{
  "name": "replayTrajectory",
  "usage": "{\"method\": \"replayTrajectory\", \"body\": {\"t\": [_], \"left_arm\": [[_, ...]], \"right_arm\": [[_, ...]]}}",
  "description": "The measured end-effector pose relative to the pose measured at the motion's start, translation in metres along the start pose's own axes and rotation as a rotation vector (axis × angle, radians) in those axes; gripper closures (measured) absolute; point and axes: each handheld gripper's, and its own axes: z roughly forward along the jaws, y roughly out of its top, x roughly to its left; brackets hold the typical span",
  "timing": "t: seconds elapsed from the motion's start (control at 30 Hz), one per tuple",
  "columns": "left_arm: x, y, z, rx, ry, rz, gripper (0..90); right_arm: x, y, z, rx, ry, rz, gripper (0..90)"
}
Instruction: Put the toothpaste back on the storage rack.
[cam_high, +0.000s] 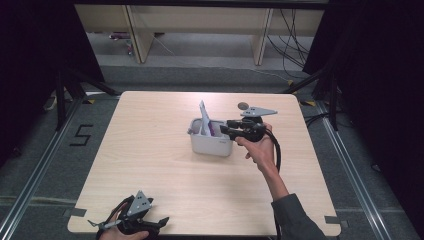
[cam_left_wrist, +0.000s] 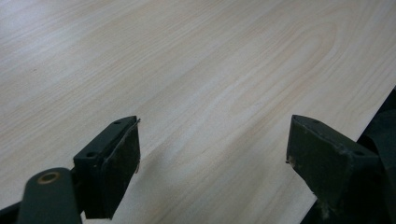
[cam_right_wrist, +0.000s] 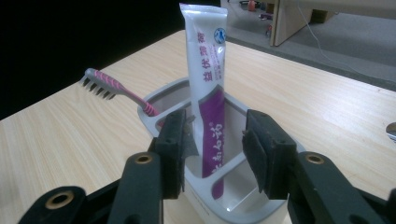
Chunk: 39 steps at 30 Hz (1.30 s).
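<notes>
A light grey holder stands in the middle of the table. A white and purple toothpaste tube stands upright in it, with a pink toothbrush leaning beside it. My right gripper reaches in level from the holder's right. In the right gripper view its jaws are open on either side of the tube, with a clear gap at the right pad. The toothbrush leans out over the holder's far rim, bristles down. My left gripper is open over bare wood.
The wooden table is bare around the holder. A small round dark object lies behind my right gripper. My left gripper rests at the table's front edge. Beyond the table are a grey floor, black stands and wooden furniture legs.
</notes>
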Motion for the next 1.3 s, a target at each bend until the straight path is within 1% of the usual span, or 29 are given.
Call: {"method": "replayTrajectory", "body": {"t": [0.03, 0.07, 0.1, 0.13, 0.2, 0.23, 0.3, 0.33, 0.37, 0.47, 0.5, 0.6, 0.67, 0.7, 0.73, 0.8, 0.87, 0.9, 0.93, 1.0, 1.03, 1.07, 1.1, 1.13, 1.17, 1.2, 1.23, 1.27, 1.3], "left_arm": [[0.000, 0.000, 0.000, 0.001, -0.001, 0.002, 17.0], [0.000, 0.000, 0.000, 0.000, -0.001, 0.001, 17.0], [0.000, 0.000, 0.000, 0.002, 0.000, 0.003, 17.0], [0.000, 0.000, 0.000, 0.002, -0.001, 0.003, 17.0], [0.001, 0.000, 0.000, 0.004, 0.006, 0.004, 17.0], [0.001, 0.000, 0.000, 0.004, 0.008, 0.005, 17.0], [0.001, 0.000, 0.000, 0.004, 0.008, 0.003, 17.0], [0.001, 0.000, 0.000, 0.004, 0.008, 0.003, 17.0], [0.001, 0.000, 0.000, 0.004, 0.009, 0.004, 17.0], [0.001, 0.000, 0.000, 0.004, 0.010, 0.003, 17.0], [0.001, 0.000, 0.000, 0.002, 0.009, 0.002, 17.0], [0.000, 0.000, -0.001, 0.003, 0.003, 0.001, 17.0], [0.000, 0.000, -0.001, 0.002, 0.004, -0.001, 17.0], [0.000, 0.000, -0.001, 0.002, 0.004, -0.001, 17.0], [0.001, 0.000, -0.001, 0.006, 0.004, 0.003, 17.1], [-0.001, 0.000, 0.001, -0.012, 0.002, -0.015, 17.0], [-0.001, 0.000, 0.001, -0.011, 0.003, -0.014, 17.0], [-0.001, 0.000, 0.001, -0.011, 0.002, -0.015, 17.0], [-0.001, 0.000, 0.001, -0.013, 0.004, -0.016, 17.0], [-0.001, 0.001, 0.001, -0.007, 0.010, -0.018, 17.0], [0.000, 0.001, 0.000, 0.007, 0.012, -0.003, 17.0], [0.000, 0.001, 0.001, 0.005, 0.011, -0.010, 17.0], [0.000, 0.001, 0.001, 0.006, 0.012, -0.008, 17.0], [-0.001, 0.001, 0.001, -0.003, 0.008, -0.017, 17.0], [0.000, 0.001, 0.000, 0.007, 0.009, -0.004, 17.0], [0.000, 0.001, 0.001, -0.004, 0.014, -0.015, 17.0], [0.000, 0.001, 0.001, -0.009, 0.009, -0.019, 17.1], [-0.001, 0.001, 0.001, -0.010, 0.009, -0.020, 17.0], [0.000, 0.001, 0.001, -0.014, 0.007, -0.019, 17.0]], "right_arm": [[-0.001, -0.001, -0.002, -0.003, -0.007, -0.014, 59.3], [-0.001, -0.001, -0.002, 0.000, 0.004, -0.016, 59.1], [0.000, -0.002, -0.005, -0.001, 0.002, 0.008, 59.0], [-0.001, -0.002, -0.006, -0.008, 0.003, -0.014, 59.0], [0.000, -0.004, -0.010, -0.014, -0.003, -0.013, 58.9], [0.001, -0.004, -0.011, -0.012, 0.008, 0.001, 58.8], [0.000, -0.006, -0.015, -0.013, 0.000, -0.014, 58.9], [0.002, -0.008, -0.016, -0.017, 0.006, 0.008, 58.8], [0.001, -0.009, -0.017, -0.024, 0.007, -0.009, 58.7], [0.002, -0.011, -0.020, -0.020, 0.018, 0.009, 58.7], [0.002, -0.013, -0.021, -0.027, 0.013, -0.002, 58.7], [0.003, -0.014, -0.023, -0.024, 0.017, 0.007, 58.5], [0.002, -0.014, -0.024, -0.023, 0.012, -0.014, 58.2], [0.003, -0.015, -0.024, -0.020, 0.020, -0.006, 58.1], [0.003, -0.016, -0.026, -0.018, 0.015, 0.003, 57.9], [0.003, -0.016, -0.027, -0.014, 0.013, -0.005, 57.3], [0.001, -0.017, -0.029, -0.016, -0.006, -0.018, 56.1], [0.003, -0.018, -0.029, -0.017, 0.009, 0.014, 55.2], [0.001, -0.019, -0.030, -0.017, 0.007, -0.003, 53.4], [0.002, -0.020, -0.031, -0.016, -0.013, 0.009, 48.4], [0.001, -0.021, -0.032, -0.012, -0.004, 0.014, 46.3], [0.002, -0.021, -0.033, -0.011, -0.011, 0.035, 44.2], [0.000, -0.022, -0.033, -0.007, -0.023, -0.003, 41.5], [0.001, -0.022, -0.034, 0.001, -0.026, 0.006, 40.2], [0.003, -0.023, -0.035, 0.006, -0.022, 0.023, 38.9], [0.002, -0.024, -0.035, 0.004, -0.022, 0.007, 37.6], [0.003, -0.025, -0.036, 0.010, -0.030, 0.026, 35.4], [0.002, -0.026, -0.037, 0.017, -0.031, 0.014, 34.7], [0.003, -0.026, -0.039, 0.021, -0.039, 0.024, 34.4]]}}
